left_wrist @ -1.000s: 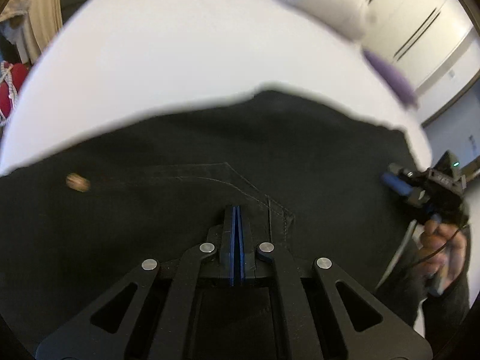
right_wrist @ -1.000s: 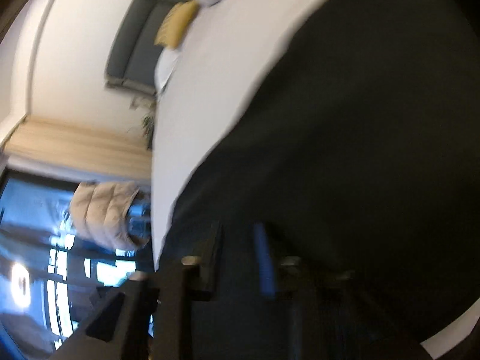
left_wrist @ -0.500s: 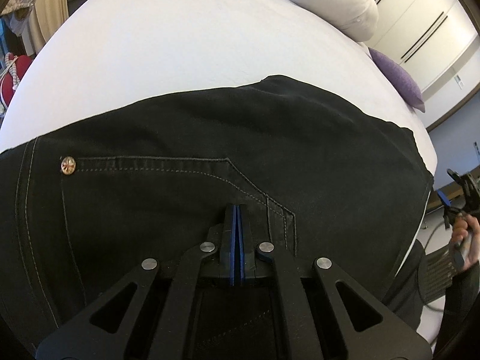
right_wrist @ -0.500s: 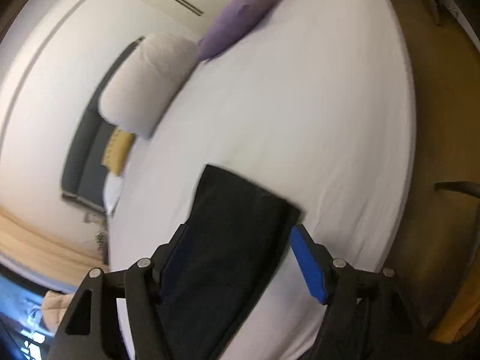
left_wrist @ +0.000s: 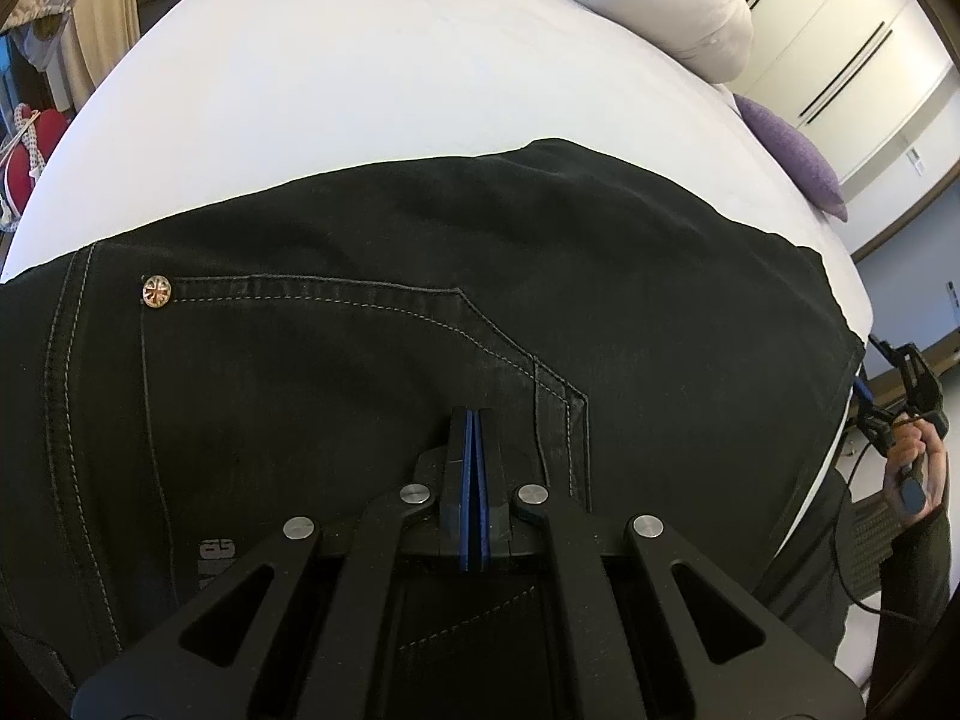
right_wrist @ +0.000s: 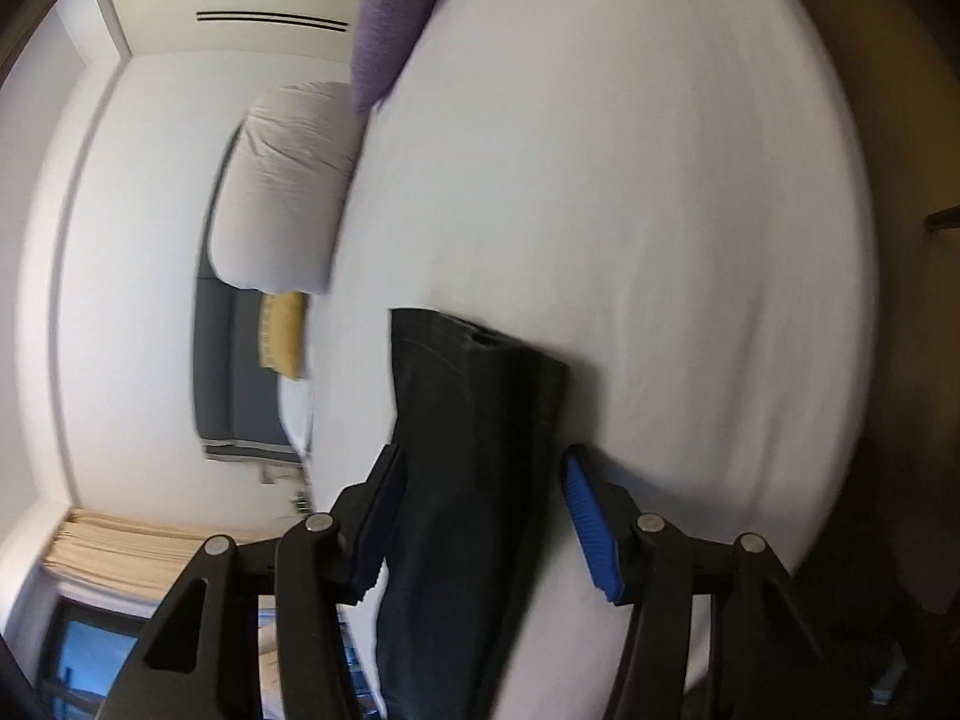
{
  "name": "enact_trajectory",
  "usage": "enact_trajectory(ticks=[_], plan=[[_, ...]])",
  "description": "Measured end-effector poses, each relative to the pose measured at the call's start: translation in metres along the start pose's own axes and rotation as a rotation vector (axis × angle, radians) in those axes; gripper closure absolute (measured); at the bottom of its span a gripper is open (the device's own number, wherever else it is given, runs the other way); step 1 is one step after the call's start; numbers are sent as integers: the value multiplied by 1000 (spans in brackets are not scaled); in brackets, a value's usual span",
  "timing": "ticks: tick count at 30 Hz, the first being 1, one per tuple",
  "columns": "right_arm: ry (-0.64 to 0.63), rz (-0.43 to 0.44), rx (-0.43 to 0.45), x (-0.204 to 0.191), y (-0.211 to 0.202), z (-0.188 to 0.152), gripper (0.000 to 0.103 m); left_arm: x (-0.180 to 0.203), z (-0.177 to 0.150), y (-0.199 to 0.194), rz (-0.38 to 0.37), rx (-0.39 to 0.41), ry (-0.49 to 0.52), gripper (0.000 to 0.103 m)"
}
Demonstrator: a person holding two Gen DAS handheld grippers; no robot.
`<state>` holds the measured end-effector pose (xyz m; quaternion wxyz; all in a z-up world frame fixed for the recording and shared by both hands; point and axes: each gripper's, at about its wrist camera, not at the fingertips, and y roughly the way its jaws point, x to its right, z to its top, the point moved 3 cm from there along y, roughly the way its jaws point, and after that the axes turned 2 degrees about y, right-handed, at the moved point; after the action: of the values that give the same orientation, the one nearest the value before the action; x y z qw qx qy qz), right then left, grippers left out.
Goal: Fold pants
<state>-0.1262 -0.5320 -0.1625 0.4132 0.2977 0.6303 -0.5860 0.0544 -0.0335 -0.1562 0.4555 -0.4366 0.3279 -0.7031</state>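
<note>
The black pants (left_wrist: 420, 300) lay flat across the white bed (left_wrist: 360, 90), apparently halved lengthwise; cross folds remained, I judged. My left gripper (left_wrist: 474, 420) was pinched together over the pocket. My right gripper (right_wrist: 480, 492) was narrowing, its pads clear of the hem between them.

the left gripper (left_wrist: 474, 420) is pointing steeply downward, its two blue-lined jaws pressed flat together with no gap showing between them. the right gripper (right_wrist: 480, 498) is tilting gently downward and is rolled to one side, its jaws standing apart and closing, the blue pads (right_wrist: 591, 531) not pressing on anything. in the left wrist view the right gripper (left_wrist: 894, 396) is showing at the far right edge, gripped by the person's right hand (left_wrist: 918, 468) in a dark sleeve (left_wrist: 912, 570).
</note>
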Motion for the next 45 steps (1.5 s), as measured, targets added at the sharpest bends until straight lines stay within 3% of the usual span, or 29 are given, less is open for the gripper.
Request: enact_trajectory(ticks=[9, 12, 20, 23, 26, 30, 32, 34, 38, 45], plan=[[38, 73, -16, -4, 30, 15, 73, 3, 3, -1, 12, -12, -1, 102], [43, 68, -19, -3, 34, 17, 89, 3, 2, 0, 9, -11, 0, 102], [-63, 5, 30, -20, 19, 16, 92, 0, 3, 5, -19, -7, -17, 102], [-218, -49, 44, -56, 17, -1, 92, -2, 3, 7, -27, -4, -24, 102], [-454, -111, 15, -104, 22, -47, 92, -4, 4, 8, -36, -2, -36, 102], [-885, -199, -70, -156, 36, -160, 92, -8, 5, 7, -54, 2, -60, 102], [-1109, -257, -132, -159, 53, -226, 92, -9, 7, 5, -77, 1, -75, 101], [-1226, -318, -192, -147, 73, -264, 92, -8, 9, 3, -118, -1, -91, 101], [-1340, -458, -222, -115, 102, -288, 92, -4, 12, -1, -207, -13, -113, 101], [-1428, -447, -167, -128, 89, -296, 92, 9, 26, 4, -386, -56, -202, 101]])
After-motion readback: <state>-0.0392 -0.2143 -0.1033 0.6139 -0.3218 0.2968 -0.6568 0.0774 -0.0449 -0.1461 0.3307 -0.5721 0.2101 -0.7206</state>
